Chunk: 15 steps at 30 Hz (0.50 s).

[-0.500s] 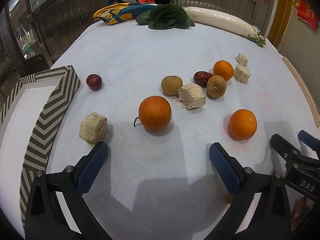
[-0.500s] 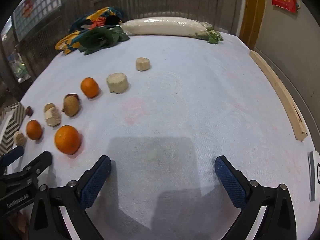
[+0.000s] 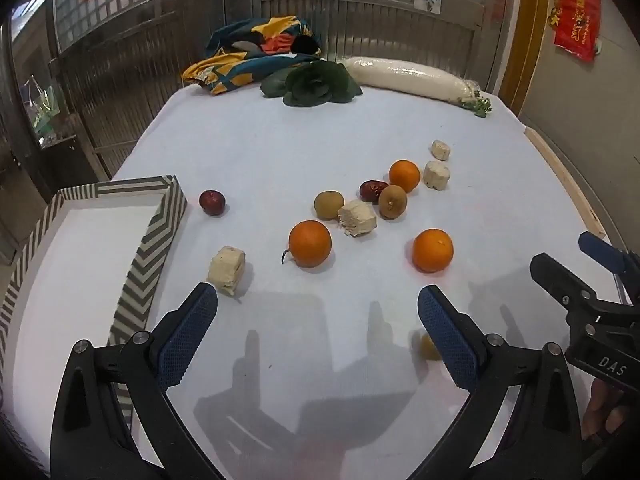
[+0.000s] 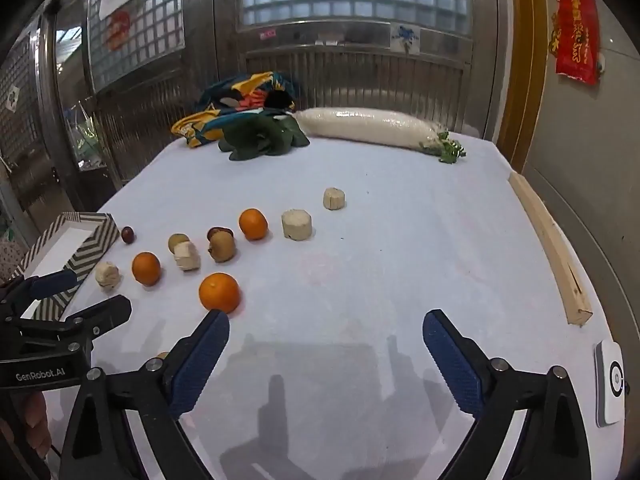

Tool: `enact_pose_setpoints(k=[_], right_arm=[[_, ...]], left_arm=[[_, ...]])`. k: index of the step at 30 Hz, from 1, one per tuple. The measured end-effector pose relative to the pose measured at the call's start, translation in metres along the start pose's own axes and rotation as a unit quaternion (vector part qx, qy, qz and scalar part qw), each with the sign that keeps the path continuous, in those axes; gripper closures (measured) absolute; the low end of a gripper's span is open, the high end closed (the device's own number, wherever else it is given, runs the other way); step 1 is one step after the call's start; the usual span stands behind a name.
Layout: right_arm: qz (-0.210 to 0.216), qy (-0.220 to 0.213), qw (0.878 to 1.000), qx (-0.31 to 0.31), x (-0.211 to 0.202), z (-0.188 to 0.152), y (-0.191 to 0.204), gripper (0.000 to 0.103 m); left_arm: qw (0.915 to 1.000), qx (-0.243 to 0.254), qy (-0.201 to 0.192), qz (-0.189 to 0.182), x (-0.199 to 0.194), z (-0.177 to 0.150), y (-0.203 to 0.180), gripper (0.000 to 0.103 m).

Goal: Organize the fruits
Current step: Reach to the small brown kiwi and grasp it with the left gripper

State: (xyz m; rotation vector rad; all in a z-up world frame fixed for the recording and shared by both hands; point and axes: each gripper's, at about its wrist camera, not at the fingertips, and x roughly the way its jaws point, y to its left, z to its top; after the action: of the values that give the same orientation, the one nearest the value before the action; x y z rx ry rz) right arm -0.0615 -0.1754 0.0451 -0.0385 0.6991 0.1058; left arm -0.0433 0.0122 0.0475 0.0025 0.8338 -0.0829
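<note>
Three oranges point(image 3: 310, 243) point(image 3: 433, 250) point(image 3: 405, 176) lie on the white tablecloth among two brown round fruits point(image 3: 329, 205), two dark red dates point(image 3: 212, 202) and several pale cut chunks point(image 3: 226, 270). My left gripper point(image 3: 318, 300) stands open and empty just short of the nearest orange. The right gripper point(image 3: 560, 250) shows at that view's right edge. In the right wrist view my right gripper point(image 4: 326, 320) is open and empty, its left finger close to an orange point(image 4: 220, 292). The left gripper point(image 4: 98, 294) hangs at the left there. A small yellowish fruit point(image 3: 428, 346) peeks from behind a finger.
A chevron-striped box point(image 3: 160, 232) with a white inside sits at the table's left edge. At the back lie a long white radish point(image 4: 368, 128), dark greens point(image 4: 264, 136) and a colourful cloth point(image 4: 240, 100). A wooden strip point(image 4: 552, 248) and a white device point(image 4: 610, 380) line the right edge.
Both views have tilted up and now show more of the back wall; the right wrist view has also swung left toward the fruits. Both grippers stay open, and nothing on the table has moved.
</note>
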Motion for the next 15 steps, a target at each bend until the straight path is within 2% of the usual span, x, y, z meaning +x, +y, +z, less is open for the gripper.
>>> enact_pose_setpoints(k=[5,7,15], right_arm=[[0.008,0.001,1.000,-0.002,-0.006,-0.015,-0.011,0.015],[0.011,-0.004,1.000,0.003,-0.010,-0.016,-0.013,0.023],[0.022,-0.011,1.000,0.009,-0.020,-0.016,-0.019,0.024]], left_arm=[[0.9996,0.018,0.009,-0.017,-0.006,-0.010,-0.005,0.002],[0.9996,0.018,0.012,-0.020,-0.007,-0.012,-0.007,0.002],[0.9994,0.028,0.013,-0.014,-0.011,-0.022,-0.023,0.002]])
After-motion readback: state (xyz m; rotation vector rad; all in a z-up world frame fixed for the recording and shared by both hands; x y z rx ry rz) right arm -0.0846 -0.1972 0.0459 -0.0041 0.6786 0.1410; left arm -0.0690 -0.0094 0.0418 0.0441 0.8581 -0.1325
